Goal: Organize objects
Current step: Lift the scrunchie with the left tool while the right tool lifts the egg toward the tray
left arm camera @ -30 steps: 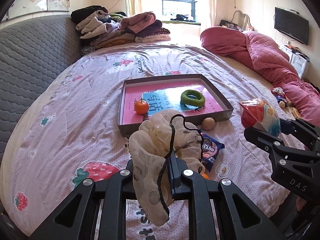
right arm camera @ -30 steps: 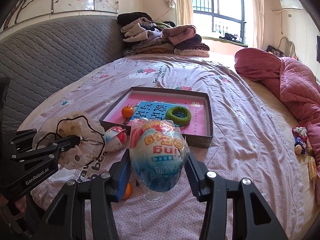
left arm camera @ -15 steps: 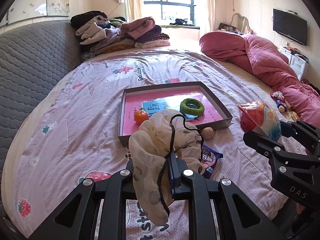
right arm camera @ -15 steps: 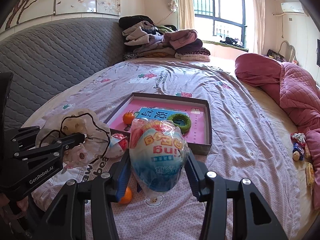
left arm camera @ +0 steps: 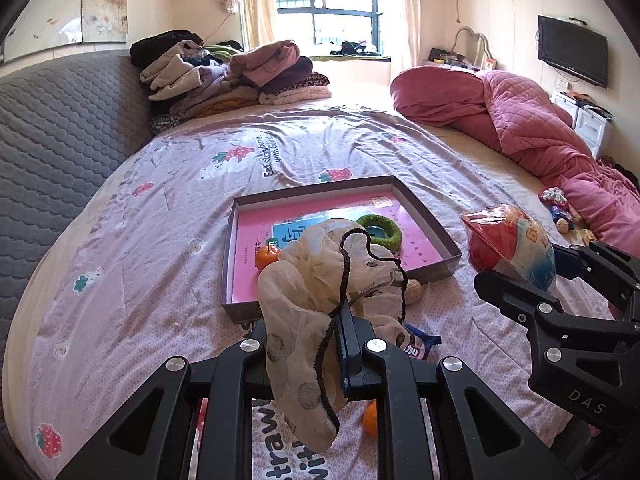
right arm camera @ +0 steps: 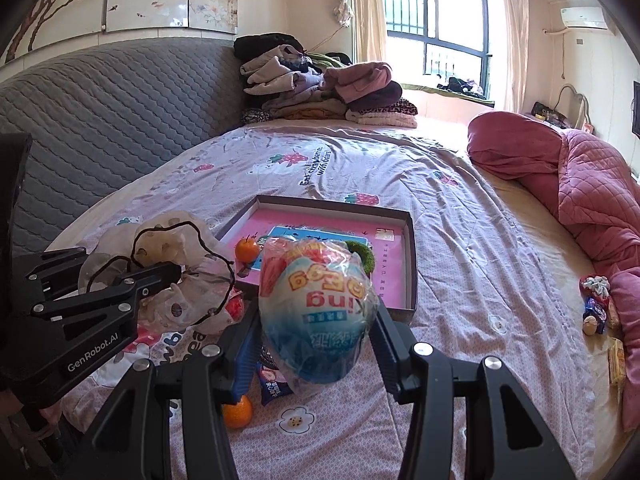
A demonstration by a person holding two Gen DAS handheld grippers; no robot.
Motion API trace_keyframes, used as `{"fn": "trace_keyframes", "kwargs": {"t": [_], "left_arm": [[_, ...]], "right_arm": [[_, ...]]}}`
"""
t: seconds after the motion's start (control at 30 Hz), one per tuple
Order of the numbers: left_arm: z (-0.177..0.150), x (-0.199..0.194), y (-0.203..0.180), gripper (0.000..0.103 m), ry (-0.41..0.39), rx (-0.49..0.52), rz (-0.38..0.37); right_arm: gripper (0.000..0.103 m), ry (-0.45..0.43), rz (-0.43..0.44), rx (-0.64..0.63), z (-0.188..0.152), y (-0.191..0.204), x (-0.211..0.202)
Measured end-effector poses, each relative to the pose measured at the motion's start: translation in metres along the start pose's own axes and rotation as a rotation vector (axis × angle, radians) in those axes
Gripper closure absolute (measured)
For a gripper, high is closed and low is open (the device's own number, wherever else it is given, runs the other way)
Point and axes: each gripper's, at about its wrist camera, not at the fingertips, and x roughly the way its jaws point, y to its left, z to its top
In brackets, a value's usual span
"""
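left gripper (left arm camera: 340,332) clamped on sheer scarf (left arm camera: 320,300) | right gripper (right arm camera: 316,320) clamped on snack ball (right arm camera: 316,312) | risk: trailing scarf snags box tray (left arm camera: 424,216) rim, or slick wrapper slips free

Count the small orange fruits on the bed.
2. One orange fruit sits inside the box, at its near left corner. The other orange fruit lies on the bedsheet beneath the right tongs. More may be hidden.
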Motion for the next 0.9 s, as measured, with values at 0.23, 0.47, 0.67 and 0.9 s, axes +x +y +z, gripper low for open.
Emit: {"fn": "trace_keyframes", "kwargs": {"t": [0.23, 0.47, 0.67, 0.9], "left_arm": [[0.012, 0.013, 0.004, 0.084, 0.004, -0.007, 0.004], [0.028, 0.025, 0.01, 0.084, 0.001, -0.014, 0.005], [0.044, 0.038, 0.017, 0.084, 0.007, -0.02, 0.003], [0.067, 0.053, 0.021, 0.084, 0.008, -0.02, 0.006]], "right_arm": [[0.053, 0.004, 0.001, 0.0, 0.008, -0.006, 0.013], [0.053, -0.012, -0.007, 0.008, 0.027, -0.015, 0.022], [0.053, -0.012, -0.025, 0.0, 0.043, -0.023, 0.034], [0.053, -0.013, -0.045, 0.0, 0.055, -0.032, 0.049]]}}
